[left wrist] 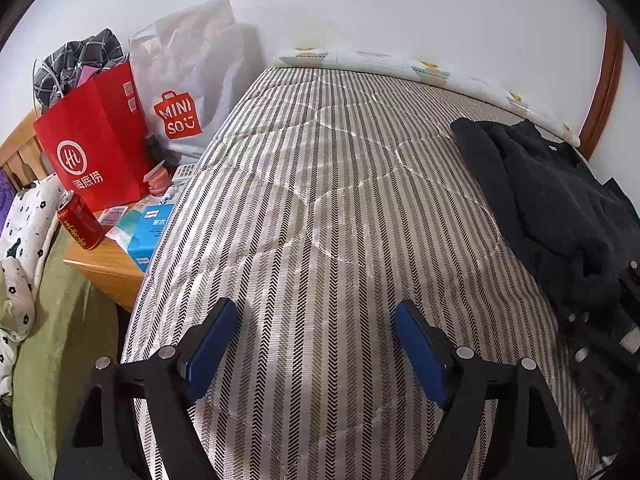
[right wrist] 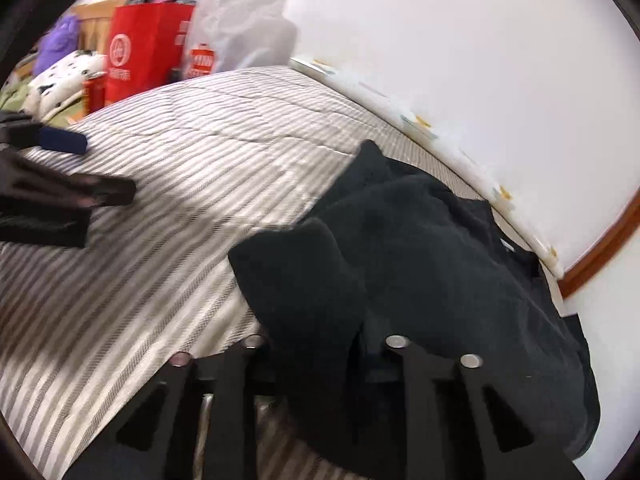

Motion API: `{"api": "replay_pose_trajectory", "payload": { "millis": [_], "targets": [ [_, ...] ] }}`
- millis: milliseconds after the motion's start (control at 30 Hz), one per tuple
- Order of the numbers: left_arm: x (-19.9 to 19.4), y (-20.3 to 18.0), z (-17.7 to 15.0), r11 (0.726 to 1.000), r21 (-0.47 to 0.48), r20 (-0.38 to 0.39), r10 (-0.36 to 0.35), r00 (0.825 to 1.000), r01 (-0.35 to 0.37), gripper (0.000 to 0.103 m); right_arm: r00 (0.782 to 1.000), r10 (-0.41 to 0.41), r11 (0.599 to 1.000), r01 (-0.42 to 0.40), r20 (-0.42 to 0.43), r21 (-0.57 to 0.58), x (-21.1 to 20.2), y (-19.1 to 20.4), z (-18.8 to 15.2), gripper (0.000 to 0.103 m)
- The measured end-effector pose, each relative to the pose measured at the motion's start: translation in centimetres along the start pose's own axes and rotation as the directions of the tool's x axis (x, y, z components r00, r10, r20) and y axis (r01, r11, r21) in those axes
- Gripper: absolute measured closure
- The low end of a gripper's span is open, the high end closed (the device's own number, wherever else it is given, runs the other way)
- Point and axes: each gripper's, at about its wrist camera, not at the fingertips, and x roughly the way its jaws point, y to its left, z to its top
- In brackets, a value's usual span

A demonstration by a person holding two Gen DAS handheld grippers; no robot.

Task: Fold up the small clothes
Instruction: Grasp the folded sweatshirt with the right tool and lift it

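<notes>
lying rumpled on the right side of the striped quilted mattress (left wrist: 320, 208), the black garment (left wrist: 560, 216) sits close to the wall, its near edge draped toward the right gripper (right wrist: 352, 344). in the right wrist view that gripper's 2 arms stand close together and a fold of the black cloth covers the fingertips, so the jaws look narrow with fabric bunched between them, though the pads themselves are hidden. the left gripper (left wrist: 316, 344) hovers over bare mattress with its 2 blue-padded fingers (left wrist: 212, 348) spread wide and nothing between them, well apart from the garment. beside the bed, a wooden nightstand (left wrist: 108, 268) carries a red paper bag (left wrist: 96, 144), a white miniso bag (left wrist: 188, 80) and a red can (left wrist: 80, 220).
</notes>
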Motion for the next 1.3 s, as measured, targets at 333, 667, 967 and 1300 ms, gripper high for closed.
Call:
{"api": "replay_pose_trajectory", "payload": {
  "millis": [333,667,967,1300],
  "targets": [
    [-1.3,-4.1,0.7,0.996,-0.001,-0.026,-0.093,0.995,0.093,0.025,0.964,0.144,0.916,-0.215,0.222,0.339,-5.0,-14.0,-0.1,0.089],
    [-4.3,-15.4,2.1,0.964,0.132,0.019,-0.235,0.972,0.23,0.024,0.962,0.009,0.743,-0.188,0.271,0.642,-7.0,-33.9,-8.7,0.09],
    [-5.6,-26.5,1.7,0.876,0.29,-0.017,-0.398,0.917,0.385,0.024,0.992,-0.038,0.506,-0.086,0.122,0.858,-5.1,-45.2,-24.5,0.085],
    [-6.6,-34.4,-0.9,0.773,0.36,-0.118,-0.518,0.847,0.522,0.024,0.997,-0.067,0.559,0.009,0.034,0.829,-4.4,-45.4,-26.7,0.052]
  ]
}}
